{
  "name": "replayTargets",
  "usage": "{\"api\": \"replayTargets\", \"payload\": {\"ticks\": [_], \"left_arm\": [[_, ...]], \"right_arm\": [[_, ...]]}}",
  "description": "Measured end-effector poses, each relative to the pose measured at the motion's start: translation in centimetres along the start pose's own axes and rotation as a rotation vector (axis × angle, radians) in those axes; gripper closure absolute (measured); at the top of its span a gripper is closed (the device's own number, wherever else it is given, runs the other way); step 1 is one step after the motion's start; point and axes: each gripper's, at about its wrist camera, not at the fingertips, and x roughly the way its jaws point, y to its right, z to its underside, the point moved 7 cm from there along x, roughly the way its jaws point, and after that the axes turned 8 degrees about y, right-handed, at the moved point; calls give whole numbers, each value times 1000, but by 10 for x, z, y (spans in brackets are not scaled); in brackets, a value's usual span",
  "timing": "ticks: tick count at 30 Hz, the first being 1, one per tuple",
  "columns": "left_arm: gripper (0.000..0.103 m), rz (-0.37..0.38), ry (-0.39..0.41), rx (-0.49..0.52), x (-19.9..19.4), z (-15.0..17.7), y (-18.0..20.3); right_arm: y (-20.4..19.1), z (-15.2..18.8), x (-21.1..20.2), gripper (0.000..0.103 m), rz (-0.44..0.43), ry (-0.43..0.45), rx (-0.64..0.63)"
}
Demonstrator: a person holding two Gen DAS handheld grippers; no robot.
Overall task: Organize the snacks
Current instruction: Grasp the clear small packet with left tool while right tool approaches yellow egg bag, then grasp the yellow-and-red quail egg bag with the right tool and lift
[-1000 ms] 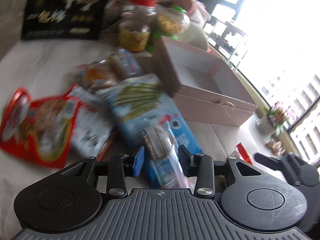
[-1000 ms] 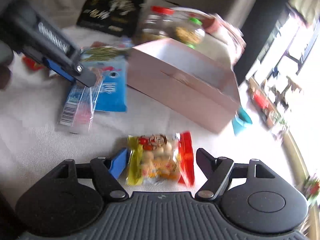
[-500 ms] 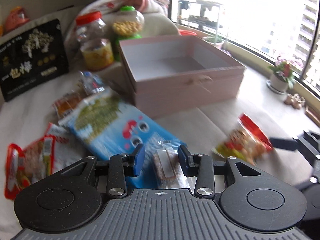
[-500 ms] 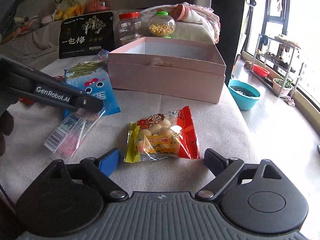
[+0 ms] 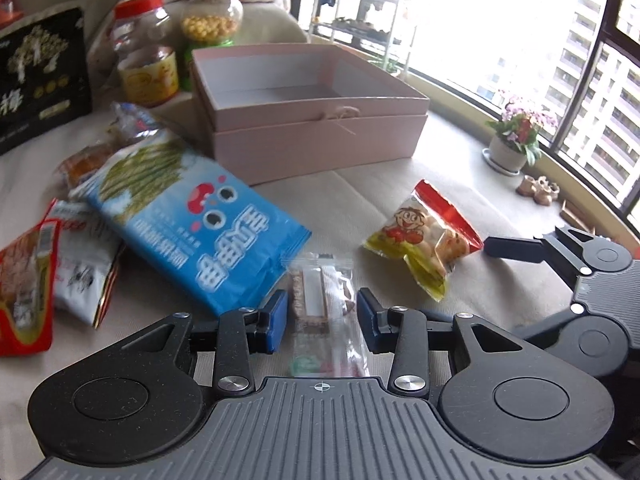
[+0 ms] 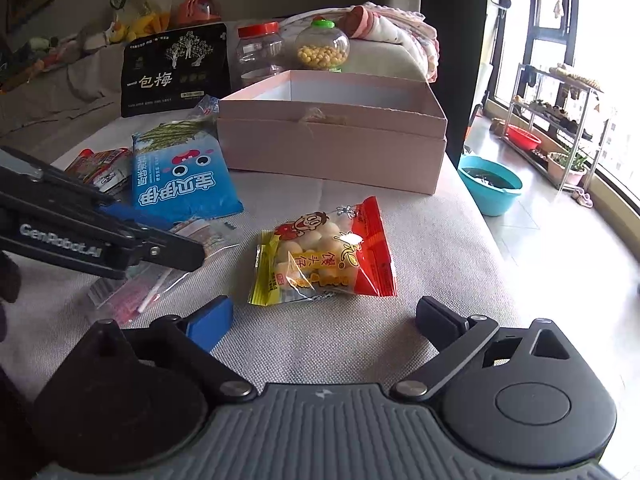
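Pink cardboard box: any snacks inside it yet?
No, the pink cardboard box shows only bare white inner walls and floor in the left wrist view.

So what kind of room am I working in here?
Most likely a lived-in apartment room: a cloth-covered surface, stuffed toys along the back, a shoe rack by the window, and high-rise blocks outside.

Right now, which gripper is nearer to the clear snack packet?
Left. The left gripper straddles the clear snack packet, jaws opening; the right gripper sits beside it, facing the yellow-red snack bag.

Bright curved window (image 5: 520, 40), metal rack (image 6: 560, 120), teal basin (image 6: 490, 184) on floor.
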Motion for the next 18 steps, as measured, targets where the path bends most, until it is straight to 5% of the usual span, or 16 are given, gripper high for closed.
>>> {"api": "replayTargets", "payload": {"ticks": [5, 10, 16, 18], "left_arm": [[58, -3, 21, 63, 10, -4, 4], [61, 36, 0, 22, -2, 5, -6], [61, 18, -34, -52, -20, 17, -12], [61, 11, -46, -47, -22, 18, -8]], "right_arm": [[0, 1, 0, 3, -11, -13, -14], [2, -6, -1, 4, -40, -45, -89], [21, -22, -7, 5, 268, 54, -313], [27, -27, -12, 5, 230, 48, -227]]}}
